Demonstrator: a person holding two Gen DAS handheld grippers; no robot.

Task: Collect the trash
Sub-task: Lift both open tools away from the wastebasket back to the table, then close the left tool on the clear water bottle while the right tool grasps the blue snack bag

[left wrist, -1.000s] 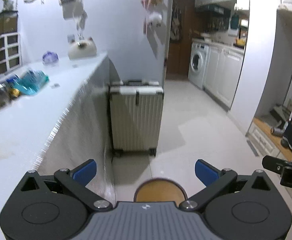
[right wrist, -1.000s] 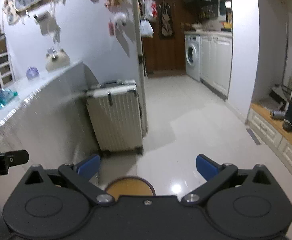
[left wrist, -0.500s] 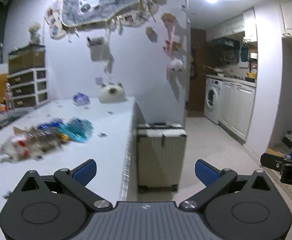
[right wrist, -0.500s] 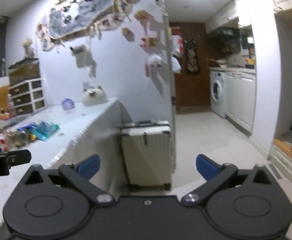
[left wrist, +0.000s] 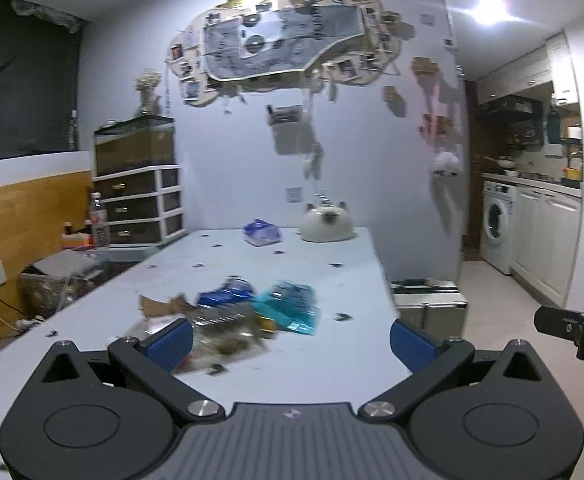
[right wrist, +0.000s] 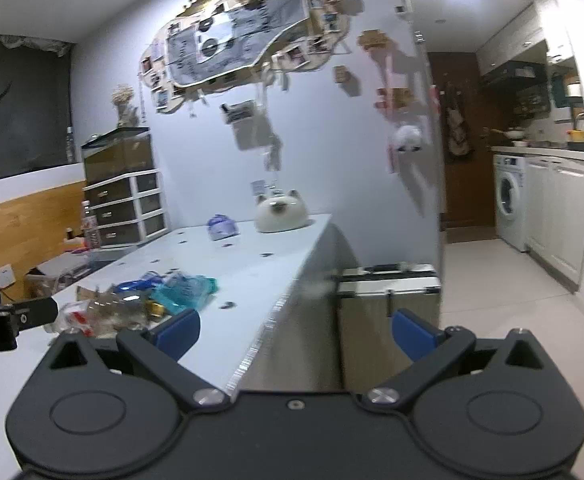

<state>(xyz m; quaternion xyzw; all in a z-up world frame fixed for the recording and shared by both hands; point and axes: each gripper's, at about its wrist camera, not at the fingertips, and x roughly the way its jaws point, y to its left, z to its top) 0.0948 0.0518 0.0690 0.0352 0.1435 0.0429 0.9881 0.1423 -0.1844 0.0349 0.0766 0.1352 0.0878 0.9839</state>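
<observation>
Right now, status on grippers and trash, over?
Left gripper open, empty. Right gripper open, empty. Heap of crumpled wrappers with teal plastic pack untouched on white table. Nothing in the way.

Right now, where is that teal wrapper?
The teal wrapper lies on the white table, at the right edge of the trash pile, ahead of the open left gripper; the right view shows it lower left.

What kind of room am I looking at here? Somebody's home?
Most likely a lived-in flat. A long white table holds a heap of wrappers, a washing machine stands among kitchen cabinets, and a suitcase sits beside the table.
</observation>
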